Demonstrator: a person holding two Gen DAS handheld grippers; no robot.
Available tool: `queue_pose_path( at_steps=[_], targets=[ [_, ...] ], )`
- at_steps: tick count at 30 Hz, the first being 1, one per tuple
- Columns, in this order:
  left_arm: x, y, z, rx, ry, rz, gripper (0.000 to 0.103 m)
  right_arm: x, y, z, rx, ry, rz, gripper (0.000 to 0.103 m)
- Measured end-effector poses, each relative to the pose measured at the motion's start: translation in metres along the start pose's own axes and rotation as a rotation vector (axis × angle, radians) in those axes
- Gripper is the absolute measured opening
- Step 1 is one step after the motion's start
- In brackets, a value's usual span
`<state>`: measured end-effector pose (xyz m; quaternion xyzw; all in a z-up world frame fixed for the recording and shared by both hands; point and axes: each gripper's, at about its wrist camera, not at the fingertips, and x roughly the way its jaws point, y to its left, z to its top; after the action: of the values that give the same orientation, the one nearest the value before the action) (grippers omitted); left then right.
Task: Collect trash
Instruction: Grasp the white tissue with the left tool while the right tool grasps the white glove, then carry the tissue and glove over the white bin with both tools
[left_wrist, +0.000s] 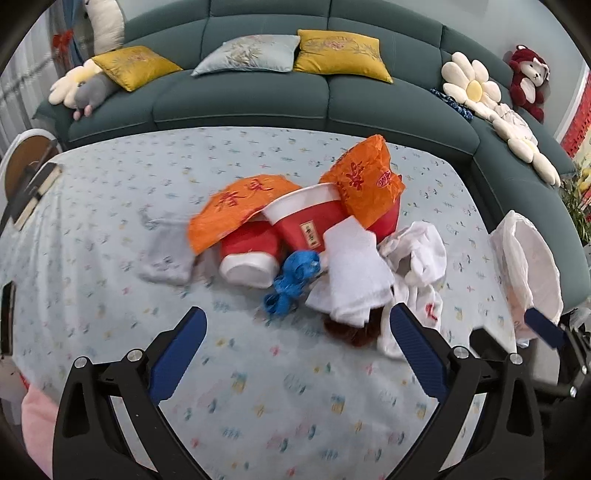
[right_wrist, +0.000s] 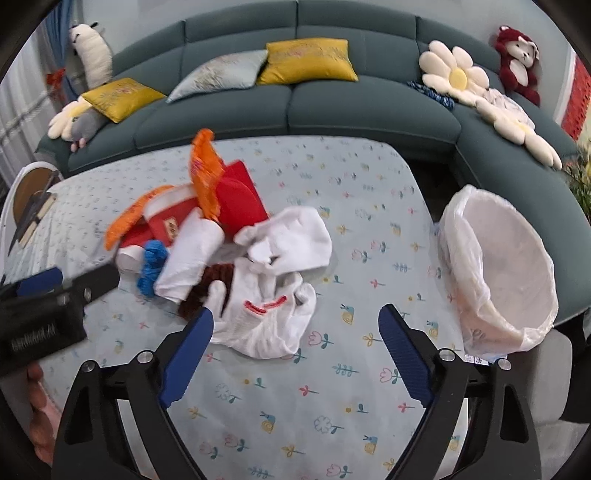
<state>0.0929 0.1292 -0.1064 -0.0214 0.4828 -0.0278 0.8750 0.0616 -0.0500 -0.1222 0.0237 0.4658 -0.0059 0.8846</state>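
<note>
A trash pile lies on the flowered tablecloth (left_wrist: 110, 229): red-and-white paper cups (left_wrist: 303, 221), orange wrappers (left_wrist: 236, 206), a blue ribbon (left_wrist: 291, 277), white tissues (left_wrist: 354, 273) and a brown scrap (left_wrist: 354, 332). In the right wrist view the same pile shows with a white crumpled cloth with red marks (right_wrist: 266, 314) nearest. My left gripper (left_wrist: 299, 325) is open and empty just short of the pile. My right gripper (right_wrist: 295, 321) is open and empty, its left finger beside the white cloth. The left gripper also shows in the right wrist view (right_wrist: 40, 284).
A bin lined with a white bag (right_wrist: 506, 266) stands at the table's right edge, also in the left wrist view (left_wrist: 532, 258). A teal sofa (left_wrist: 258, 99) with cushions and plush toys runs behind. A book (left_wrist: 33, 195) lies at the far left.
</note>
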Motion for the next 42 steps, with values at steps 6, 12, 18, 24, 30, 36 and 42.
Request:
queue_pose_path(
  at_steps=[6, 12, 18, 24, 30, 36, 42],
  targets=[
    [0.042, -0.015, 0.008, 0.011, 0.08, -0.042, 0.09, 0.026, 0.001, -0.005, -0.011, 0.047, -0.004, 0.082],
    [0.066, -0.018, 0.01, -0.019, 0.153, -0.092, 0.063, 0.053, 0.01, -0.009, -0.009, 0.085, 0.037, 0.076],
    [0.075, -0.02, 0.01, -0.051, 0.192, -0.155, 0.025, 0.073, 0.021, -0.007, -0.014, 0.116, 0.095, 0.051],
    [0.058, -0.025, 0.011, -0.042, 0.16, -0.157, 0.012, 0.072, 0.019, -0.008, 0.016, 0.139, 0.167, 0.009],
    [0.026, -0.036, 0.018, -0.031, 0.108, -0.16, 0.011, 0.033, 0.006, 0.003, 0.034, 0.054, 0.195, 0.006],
    [-0.018, -0.062, 0.029, 0.01, 0.028, -0.186, 0.011, -0.014, -0.014, 0.022, 0.051, -0.06, 0.195, 0.006],
    [-0.058, -0.097, 0.042, 0.062, -0.047, -0.227, 0.011, -0.064, -0.044, 0.044, 0.064, -0.18, 0.159, 0.006]
  ],
)
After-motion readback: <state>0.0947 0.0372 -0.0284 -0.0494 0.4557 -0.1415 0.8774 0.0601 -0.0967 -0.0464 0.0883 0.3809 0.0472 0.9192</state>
